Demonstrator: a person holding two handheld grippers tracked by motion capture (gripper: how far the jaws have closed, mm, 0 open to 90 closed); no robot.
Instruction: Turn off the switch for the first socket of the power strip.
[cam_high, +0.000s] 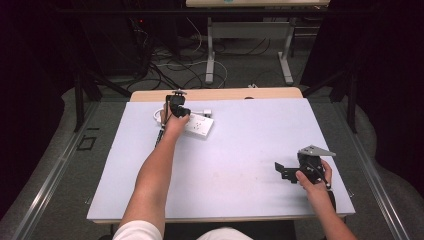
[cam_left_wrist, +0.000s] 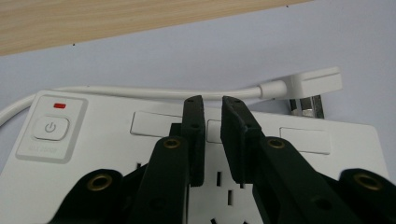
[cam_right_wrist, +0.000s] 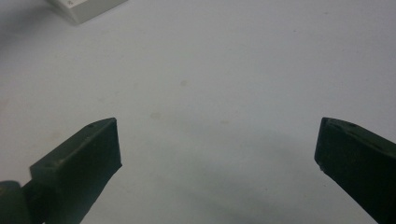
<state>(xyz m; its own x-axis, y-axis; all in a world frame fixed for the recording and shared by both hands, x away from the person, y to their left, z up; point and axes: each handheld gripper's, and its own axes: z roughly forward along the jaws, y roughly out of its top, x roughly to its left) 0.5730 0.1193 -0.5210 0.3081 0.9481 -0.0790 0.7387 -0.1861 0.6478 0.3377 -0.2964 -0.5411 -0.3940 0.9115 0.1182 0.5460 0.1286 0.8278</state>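
Note:
A white power strip (cam_high: 197, 124) lies at the back left of the pale mat (cam_high: 240, 145). My left gripper (cam_high: 177, 107) points down at it. In the left gripper view the left gripper (cam_left_wrist: 212, 105) hangs just over the strip's face (cam_left_wrist: 107, 140), its jaws a narrow gap apart with nothing between them. The strip's power button (cam_left_wrist: 50, 127) with a red light is at the left. Its white cable (cam_left_wrist: 140, 92) runs along the far side to a white plug (cam_left_wrist: 314, 84) lying on the mat. My right gripper (cam_high: 280, 170) rests at the front right, wide open (cam_right_wrist: 217, 135) over bare mat.
The mat covers most of a wooden table, whose bare edge (cam_high: 215, 94) shows at the back. A corner of the power strip (cam_right_wrist: 84, 9) appears at the top left of the right gripper view. Beyond the table are floor cables and table legs.

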